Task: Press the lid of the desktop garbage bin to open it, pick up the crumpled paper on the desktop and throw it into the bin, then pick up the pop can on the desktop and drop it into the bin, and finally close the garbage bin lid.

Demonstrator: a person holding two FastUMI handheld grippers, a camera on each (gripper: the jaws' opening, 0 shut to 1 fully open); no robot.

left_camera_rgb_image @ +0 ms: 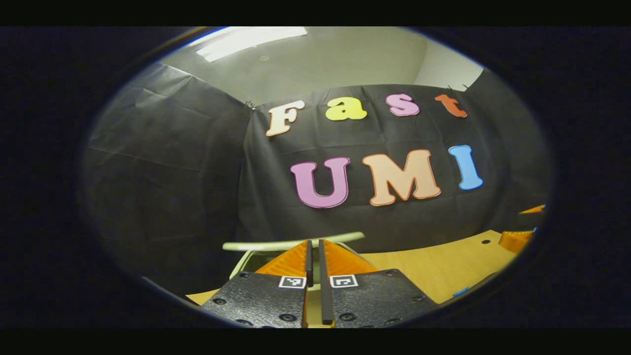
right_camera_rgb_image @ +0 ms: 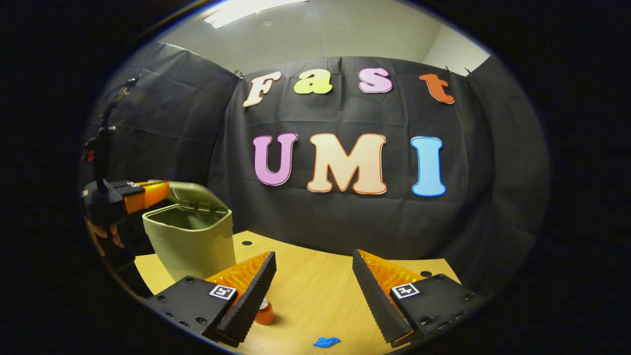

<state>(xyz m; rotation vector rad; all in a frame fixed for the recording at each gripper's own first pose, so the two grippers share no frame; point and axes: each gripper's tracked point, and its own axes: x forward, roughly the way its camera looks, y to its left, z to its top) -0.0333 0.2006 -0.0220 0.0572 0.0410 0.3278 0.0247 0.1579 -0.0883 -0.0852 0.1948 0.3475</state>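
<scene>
The garbage bin (right_camera_rgb_image: pixel 194 241) at the left of the right gripper view is pale olive green, lid (right_camera_rgb_image: pixel 197 196) included. The desktop (right_camera_rgb_image: pixel 315 296) is light wood-toned with dark round holes. A pop can (right_camera_rgb_image: pixel 266 312) at lower centre shows orange-red. A bright blue scrap (right_camera_rgb_image: pixel 326 341) lies at the bottom edge.

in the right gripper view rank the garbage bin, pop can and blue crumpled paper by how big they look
1. garbage bin, largest.
2. pop can and blue crumpled paper: alike; the can is partly hidden behind the right tongs, so unranked.
</scene>
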